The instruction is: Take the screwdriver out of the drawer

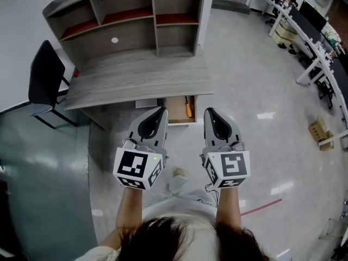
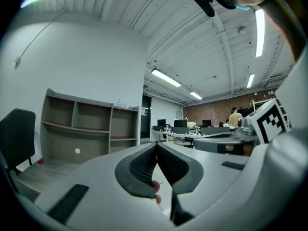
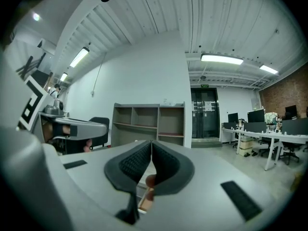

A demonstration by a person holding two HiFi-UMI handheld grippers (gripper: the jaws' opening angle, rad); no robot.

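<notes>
A screwdriver [image 1: 188, 109] with an orange handle lies in the open wooden drawer [image 1: 176, 117] under the front edge of the grey desk [image 1: 136, 75]. My left gripper [image 1: 162, 111] hovers just in front of the drawer's left side, jaws shut on nothing. My right gripper [image 1: 209, 112] is held level with it, to the right of the drawer, also shut and empty. In the left gripper view, the left gripper [image 2: 157, 145] has its ribbed pads pressed together. In the right gripper view, the right gripper [image 3: 151, 142] shows the same, and a strip of the drawer [image 3: 143, 202] shows below it.
A shelf unit [image 1: 130, 15] stands on the back of the desk. A black chair [image 1: 46, 80] is at the desk's left. White office desks with monitors [image 1: 312, 31] line the far right, with a cardboard box [image 1: 319, 130] on the floor.
</notes>
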